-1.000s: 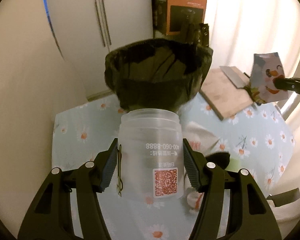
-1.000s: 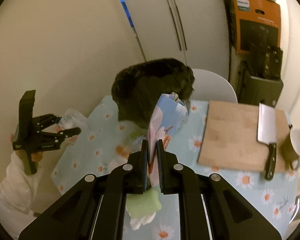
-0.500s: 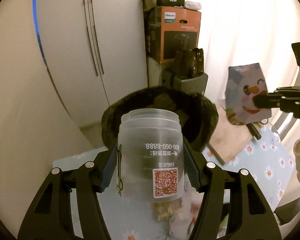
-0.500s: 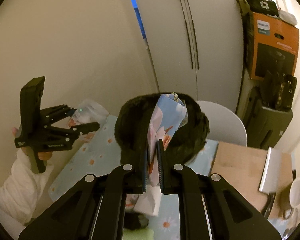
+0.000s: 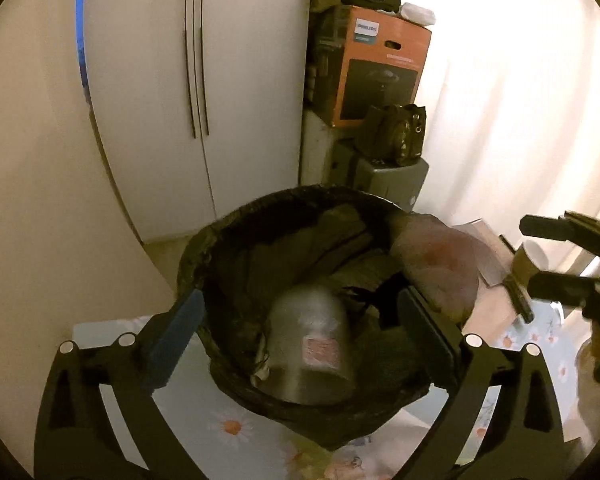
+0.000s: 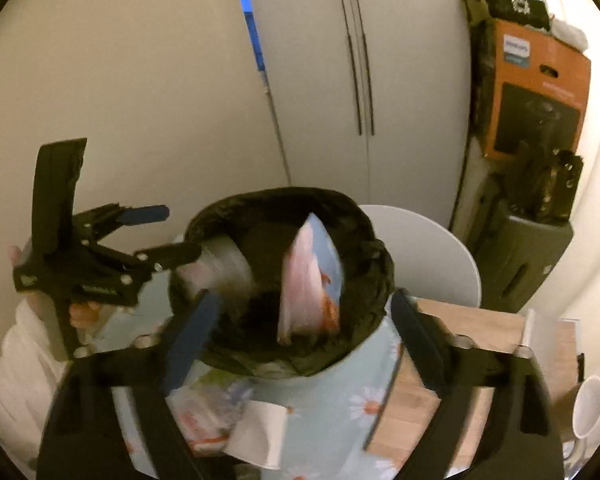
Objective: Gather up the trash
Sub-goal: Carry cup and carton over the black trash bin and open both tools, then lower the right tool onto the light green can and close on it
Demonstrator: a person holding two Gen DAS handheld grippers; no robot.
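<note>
Two grippers stand over a black-lined trash bin [image 5: 260, 248] on a daisy-print tablecloth [image 5: 188, 412]. Left gripper [image 5: 300, 308]: jaws have just been opening and now stand wide, holding nothing; the clear plastic jar [image 5: 312, 344], blurred, lies inside the bin below them. Right gripper [image 6: 304, 316]: jaws likewise have just been opening, wide apart and empty; the printed snack bag [image 6: 312, 280], blurred, is upright within the bin's mouth. Crumpled wrappers [image 6: 204, 420] and white paper [image 6: 260, 436] lie on the cloth near the right gripper. A wooden cutting board [image 6: 412, 396] and white mug [image 6: 588, 408] lie to the right.
</note>
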